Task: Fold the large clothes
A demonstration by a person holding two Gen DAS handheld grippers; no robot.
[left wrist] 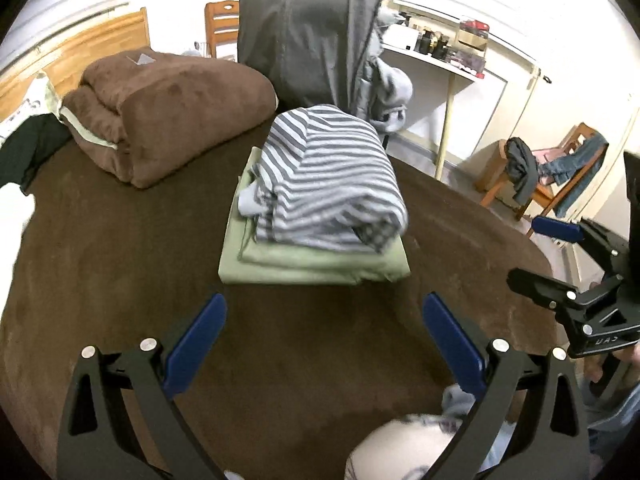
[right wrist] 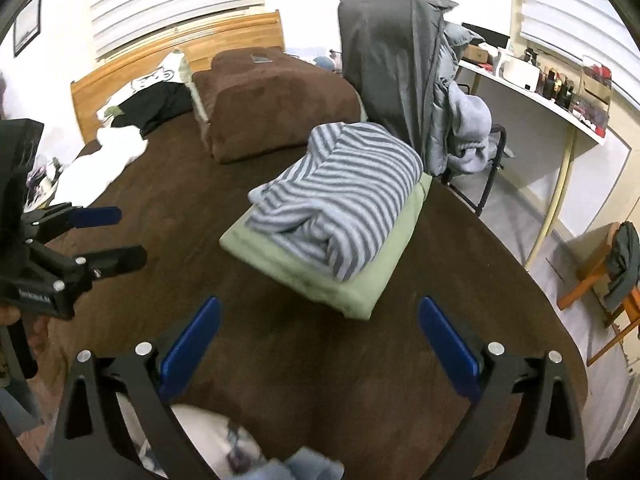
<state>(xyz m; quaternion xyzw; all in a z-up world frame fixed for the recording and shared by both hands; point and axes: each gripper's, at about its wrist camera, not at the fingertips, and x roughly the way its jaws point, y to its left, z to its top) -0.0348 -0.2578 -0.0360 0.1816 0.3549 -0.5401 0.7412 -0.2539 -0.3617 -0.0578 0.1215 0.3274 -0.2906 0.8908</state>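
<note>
A folded striped top (left wrist: 332,176) sits on a folded green cloth (left wrist: 312,264), the two forming a stack near the middle of a bed covered by a brown spread (left wrist: 120,272). The stripes are grey and pale blue, and the top's loose edges bunch at the near end. Both grippers hang above the spread, short of the stack and touching neither piece. The left gripper (left wrist: 325,334) has its blue fingers (left wrist: 200,340) spread wide with nothing between them; the right gripper (right wrist: 318,332) is likewise wide apart and empty. Below them, at the near edge of the bed, lies a pale garment (right wrist: 212,440), blurred and partly hidden by the gripper frames. Beyond the stack, a brown blanket (left wrist: 180,108) lies folded near the wooden headboard (right wrist: 180,40), with black and white clothes (right wrist: 120,128) heaped beside it. A grey coat (left wrist: 308,40) drapes over a chair just past the bed, and another chair (left wrist: 556,168) by the wall carries more clothes.
</note>
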